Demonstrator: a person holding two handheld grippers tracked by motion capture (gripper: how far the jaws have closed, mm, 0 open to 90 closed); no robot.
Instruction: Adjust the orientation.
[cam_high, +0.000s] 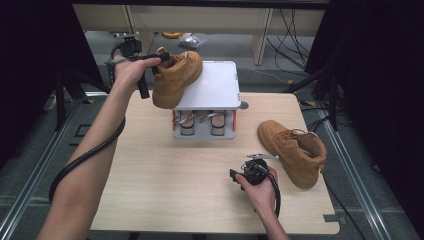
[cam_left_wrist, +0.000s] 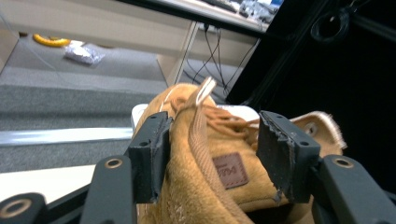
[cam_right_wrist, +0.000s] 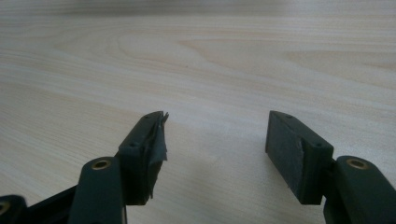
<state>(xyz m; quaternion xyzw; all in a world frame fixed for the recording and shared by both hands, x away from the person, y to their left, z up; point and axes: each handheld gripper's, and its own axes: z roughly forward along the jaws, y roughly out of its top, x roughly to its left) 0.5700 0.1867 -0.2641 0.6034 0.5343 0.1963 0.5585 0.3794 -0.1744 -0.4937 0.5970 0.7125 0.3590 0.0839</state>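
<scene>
While left hand (cam_high: 127, 70) reaches raised | jaws astride boot (cam_high: 176, 77)

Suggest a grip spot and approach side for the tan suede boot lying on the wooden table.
Hedged: grip the tan suede boot at its open padded collar, coming from above with the right gripper, already open. The boot stands upright on its sole, toe pointing away, so the collar rim gives two thin opposing walls.

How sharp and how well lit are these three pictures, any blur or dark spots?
High view: the table is evenly lit, the surroundings are nearly black. Left gripper view: the boot is soft, and the right side is dark. Right gripper view: the wood grain is blurred at the top, with faint shadows under the jaws.
</scene>
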